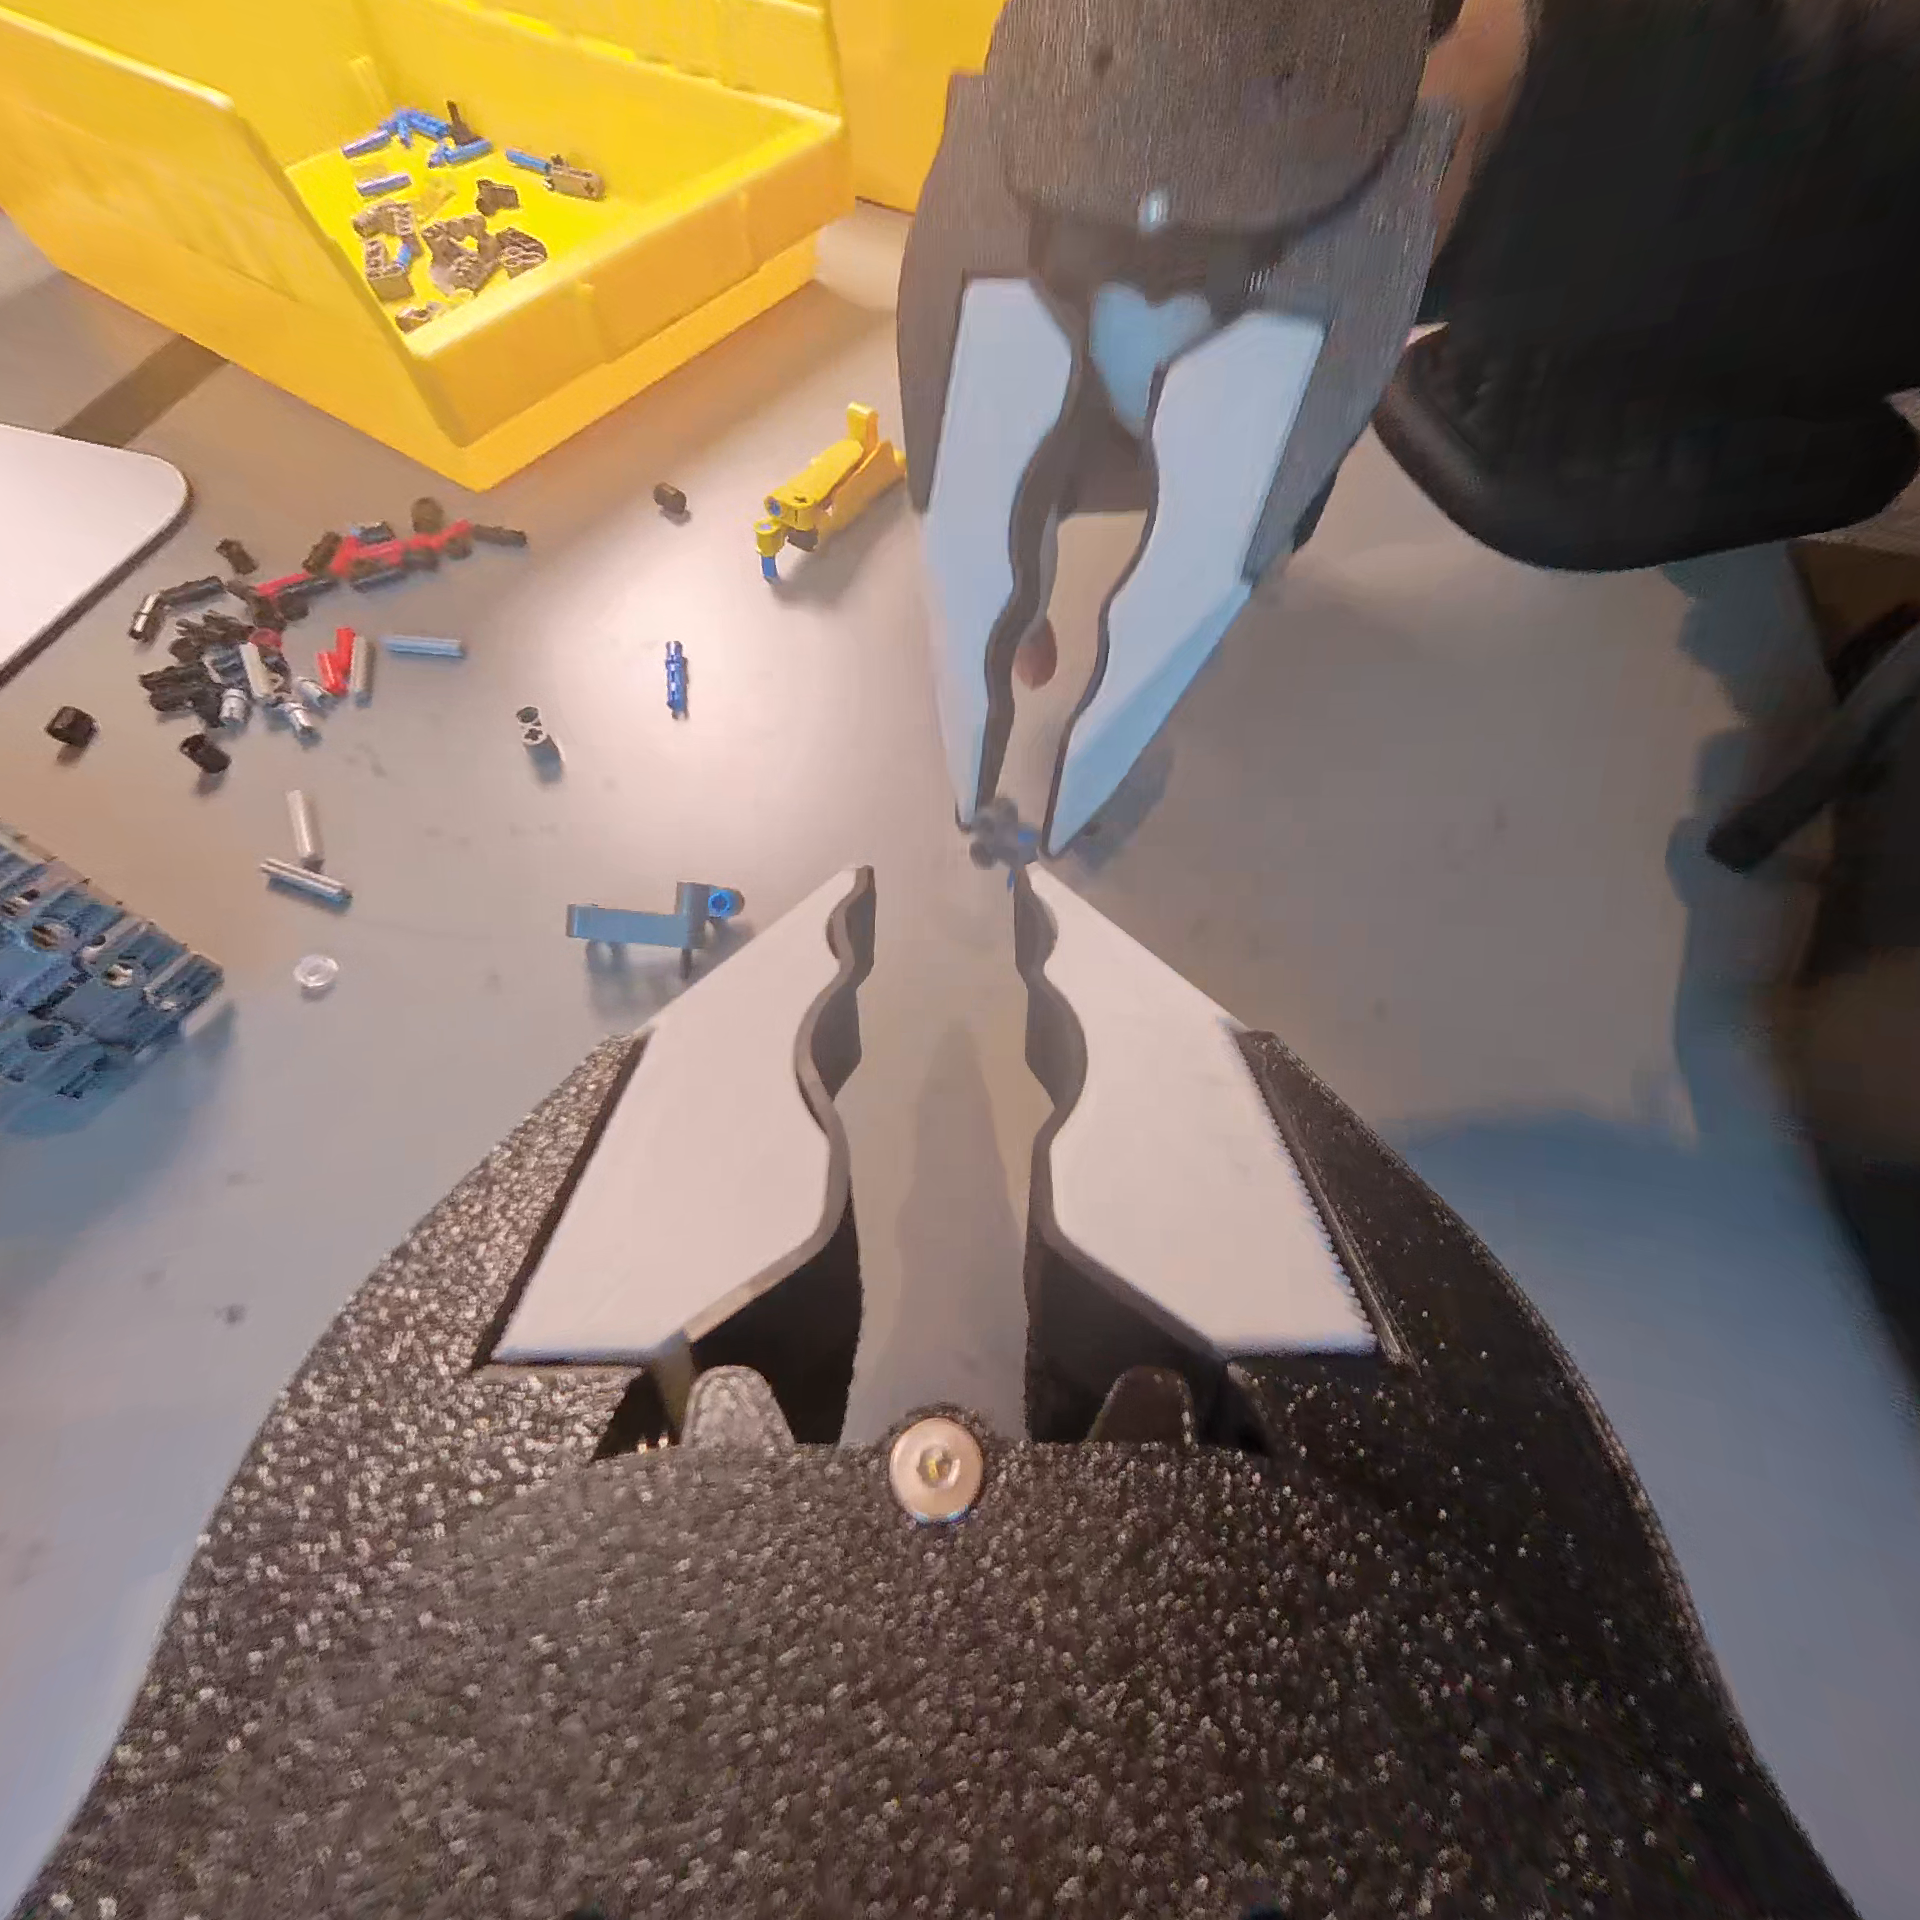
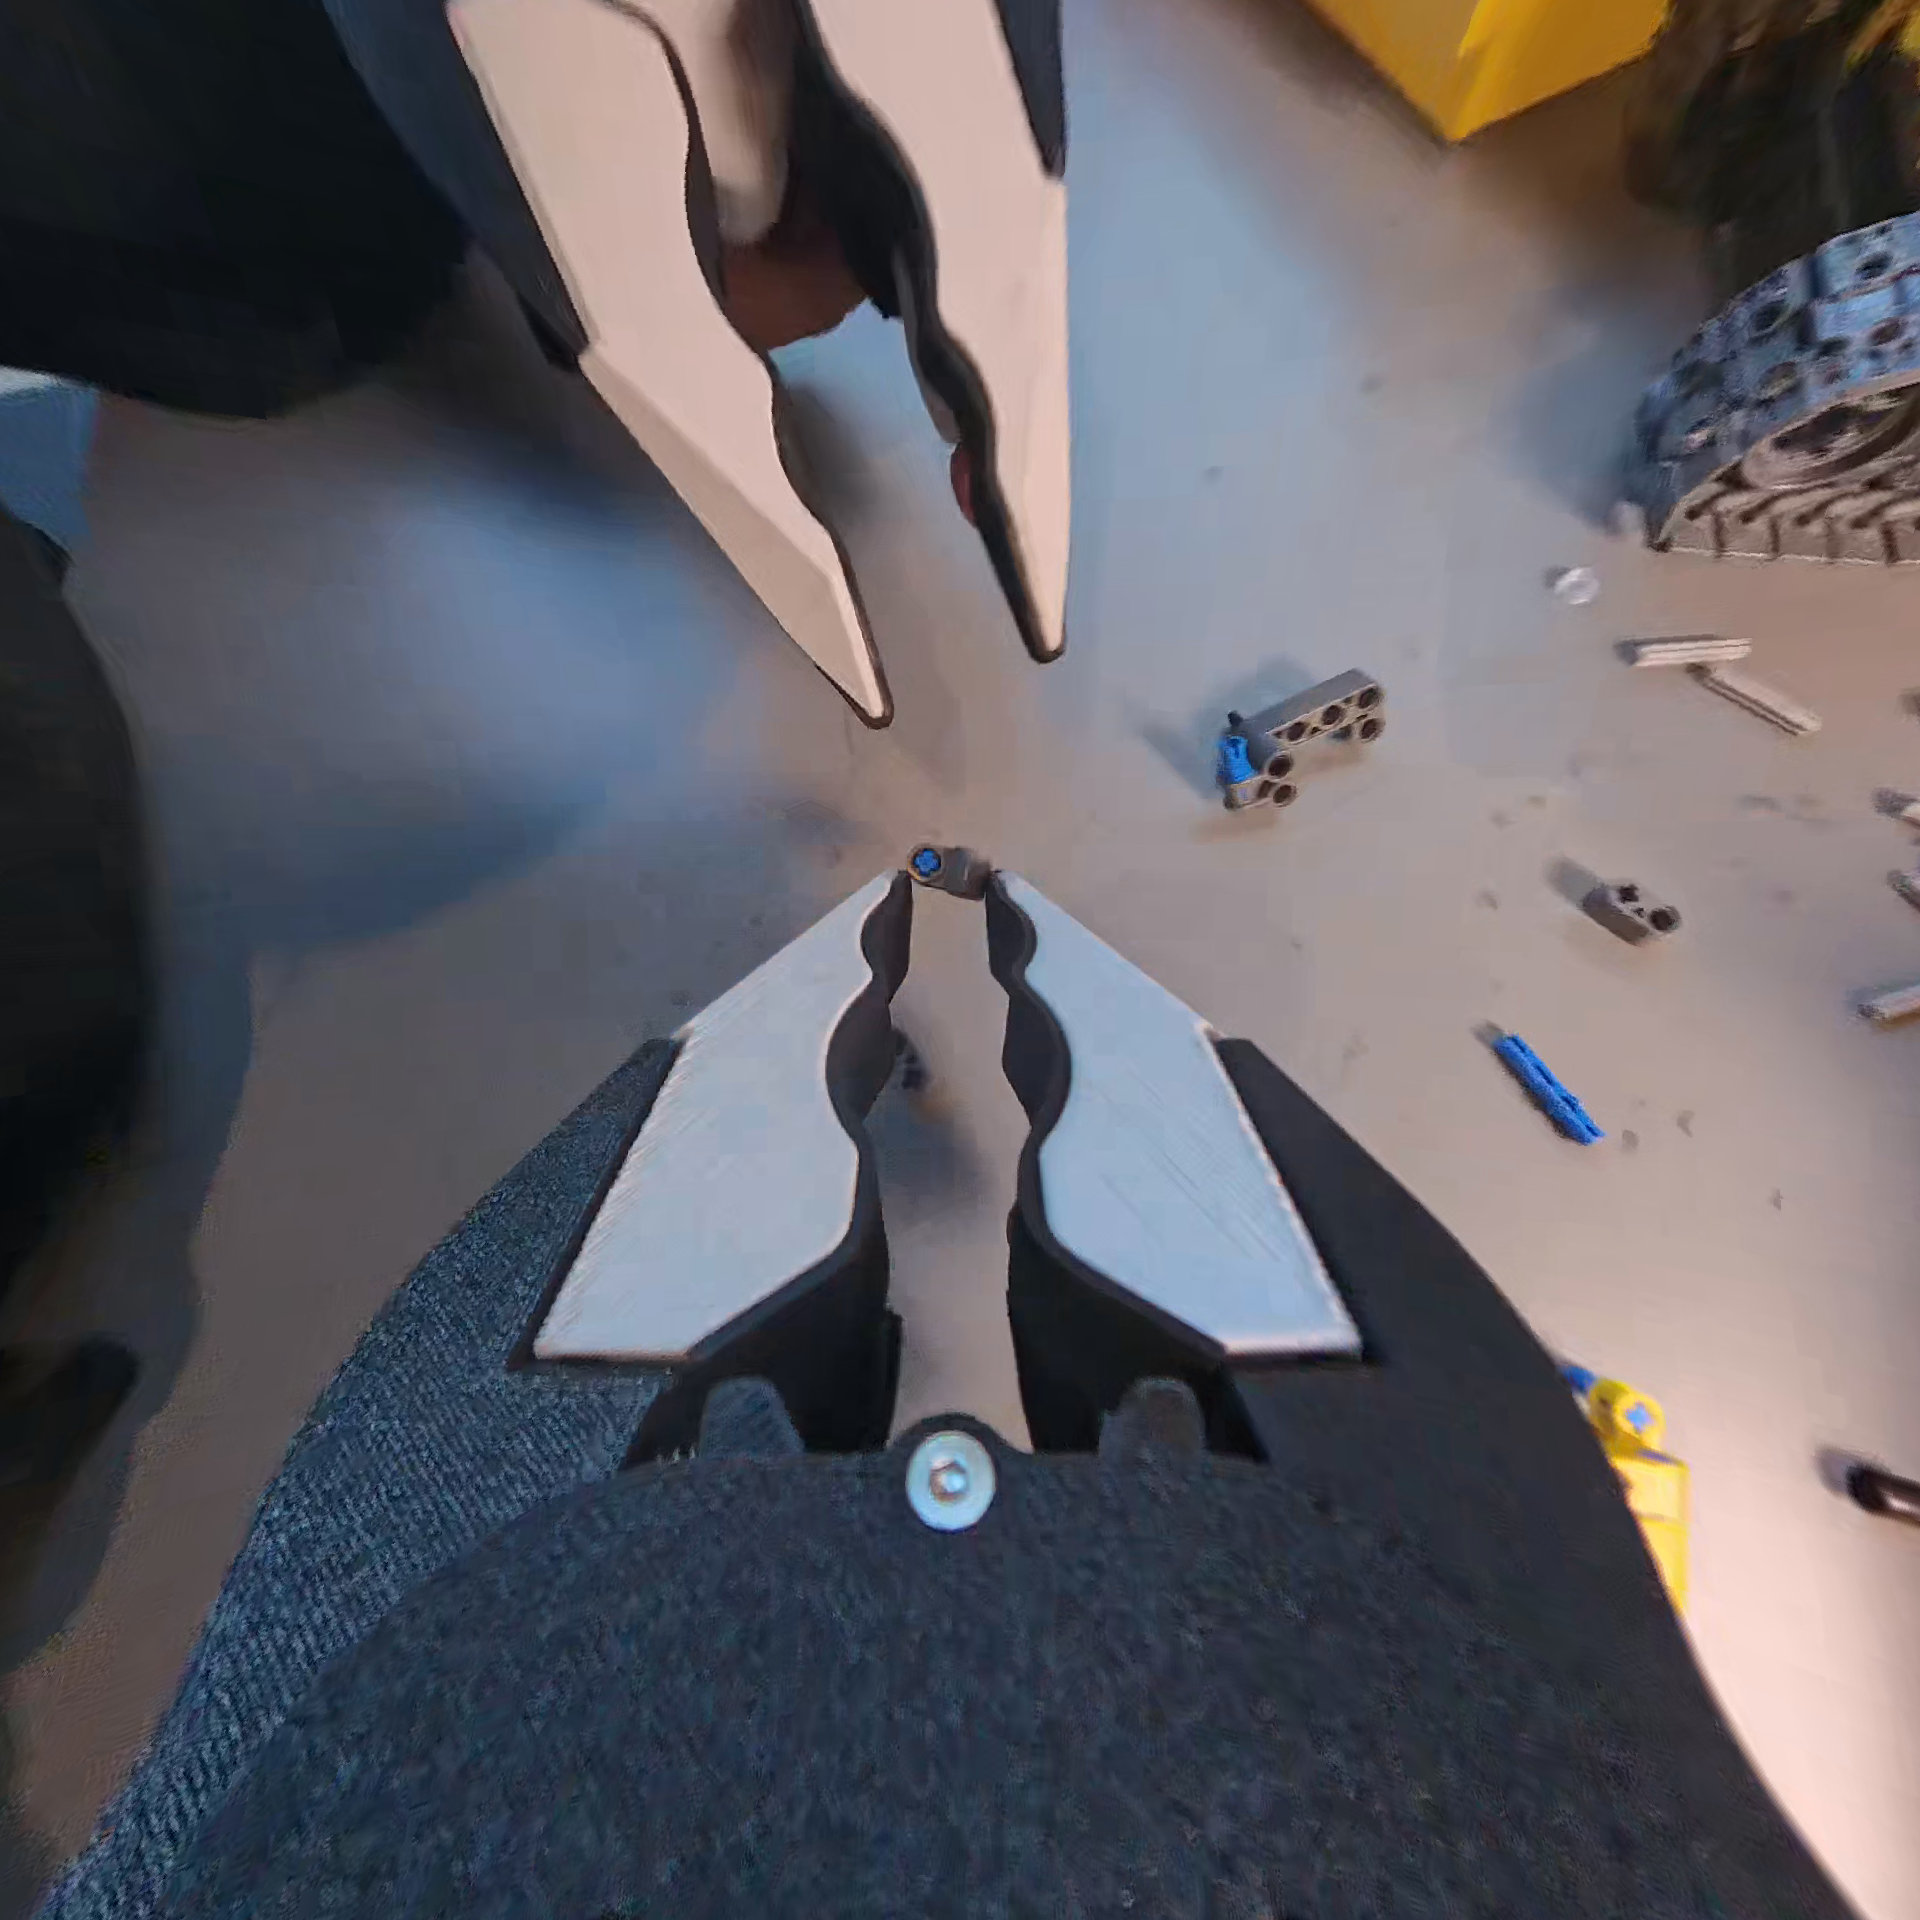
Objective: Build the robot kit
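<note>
Our right gripper reaches forward toward twelve o'clock, its two pale fingers drawn in until only a narrow gap is left at the tips, which pinch a small dark piece with a blue pin. Our left gripper points the opposite way, tip to tip with the right, its fingers parted with nothing between them. In the left wrist view the right gripper comes down from one o'clock, its tips just beyond ours.
</note>
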### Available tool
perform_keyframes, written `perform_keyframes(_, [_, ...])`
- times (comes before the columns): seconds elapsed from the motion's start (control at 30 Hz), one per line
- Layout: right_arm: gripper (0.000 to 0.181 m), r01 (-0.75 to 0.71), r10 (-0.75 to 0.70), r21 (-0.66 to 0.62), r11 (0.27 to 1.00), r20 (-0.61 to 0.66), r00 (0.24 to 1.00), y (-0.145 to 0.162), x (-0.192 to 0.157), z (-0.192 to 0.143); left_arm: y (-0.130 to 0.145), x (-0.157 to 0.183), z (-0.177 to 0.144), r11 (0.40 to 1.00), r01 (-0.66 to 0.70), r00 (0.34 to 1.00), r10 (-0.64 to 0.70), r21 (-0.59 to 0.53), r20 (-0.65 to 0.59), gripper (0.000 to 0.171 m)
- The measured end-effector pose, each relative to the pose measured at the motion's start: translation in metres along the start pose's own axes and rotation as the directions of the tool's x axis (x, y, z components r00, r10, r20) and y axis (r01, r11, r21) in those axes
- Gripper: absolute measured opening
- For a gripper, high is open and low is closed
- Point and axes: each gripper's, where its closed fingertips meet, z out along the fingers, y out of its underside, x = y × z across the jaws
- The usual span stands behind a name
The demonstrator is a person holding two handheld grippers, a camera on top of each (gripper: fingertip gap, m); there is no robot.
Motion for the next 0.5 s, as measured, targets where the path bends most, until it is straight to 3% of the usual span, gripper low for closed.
perform_keyframes(0.1, [0.014, 0.06, -0.062, -0.092, 0.994, -0.016, 0.998, 0.009, -0.003, 0.02, 0.0, 0.006, -0.001, 1.0, 0.02, 0.999, -0.02, 0.008, -0.048, 0.026])
perform_keyframes(0.23, [0.013, 0.069, -0.071, -0.09, 0.994, -0.018, 0.997, 0.004, -0.004, 0.029, 0.012, 0.015, 0.005, 0.997, -0.055, 0.997, 0.052, -0.06, -0.058, 0.029])
perform_keyframes(0.3, [0.021, 0.072, -0.074, -0.088, 0.994, -0.012, 0.997, 0.003, -0.003, 0.027, 0.017, 0.019, 0.008, 0.995, -0.059, 0.996, 0.053, -0.08, -0.076, 0.028])
perform_keyframes(0.43, [0.024, 0.05, -0.054, -0.034, 0.998, -0.097, 0.994, -0.011, 0.037, -0.016, 0.016, 0.007, 0.003, 0.996, -0.054, 0.998, 0.052, -0.075, -0.031, 0.025])
perform_keyframes(0.5, [0.024, 0.084, -0.099, -0.087, 0.993, -0.181, 0.979, -0.008, 0.071, -0.043, 0.011, -0.002, 0.0, 0.998, -0.03, 1.0, 0.03, -0.047, 0.003, 0.025])
